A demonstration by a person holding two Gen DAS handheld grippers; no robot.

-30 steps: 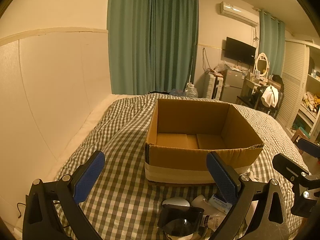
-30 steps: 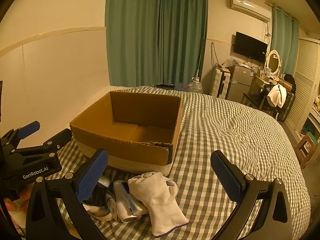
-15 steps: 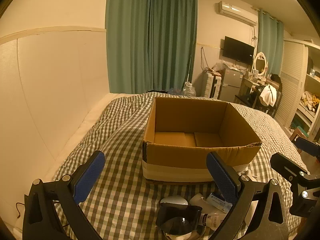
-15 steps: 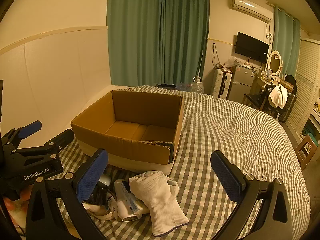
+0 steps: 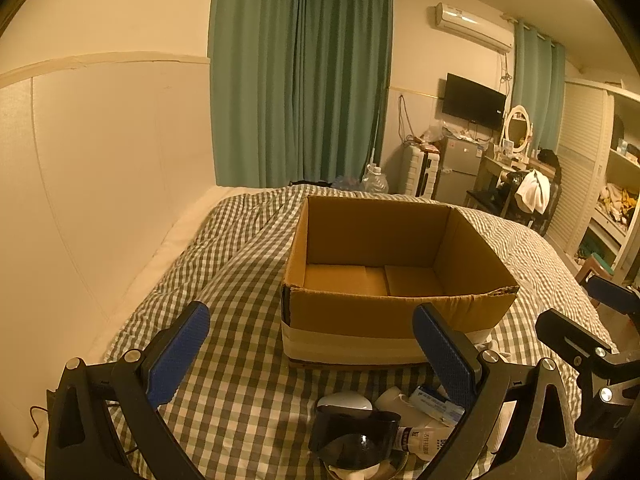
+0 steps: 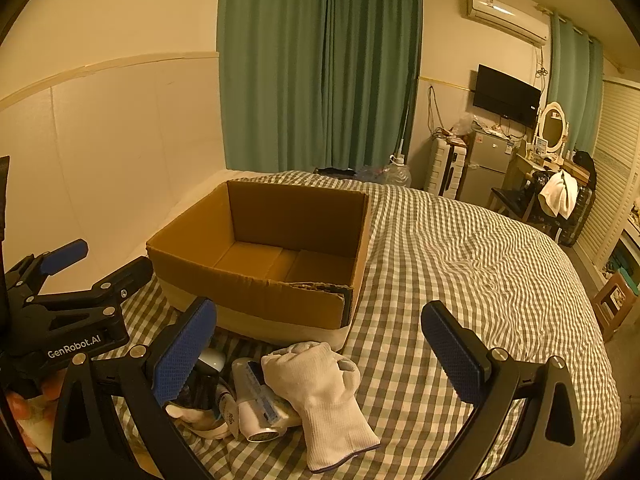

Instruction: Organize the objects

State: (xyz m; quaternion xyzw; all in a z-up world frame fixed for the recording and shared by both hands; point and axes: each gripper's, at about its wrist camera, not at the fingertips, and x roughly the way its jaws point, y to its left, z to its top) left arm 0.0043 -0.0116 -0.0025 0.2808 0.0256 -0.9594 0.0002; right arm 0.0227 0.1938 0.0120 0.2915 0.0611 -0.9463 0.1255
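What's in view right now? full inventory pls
cardboard box: 1, brown, open and empty, on the bed
bed cover: 1, green-white check, under everything
glove: 1, white, in front of the box
tube: 1, white with blue label, left of the glove
dark cup-like item: 1, black, in the pile; exact type unclear
curtains: green, far wall
TV: 1, black, wall-mounted
left gripper: 1, black with blue pads, open, empty
right gripper: 1, same, open, empty
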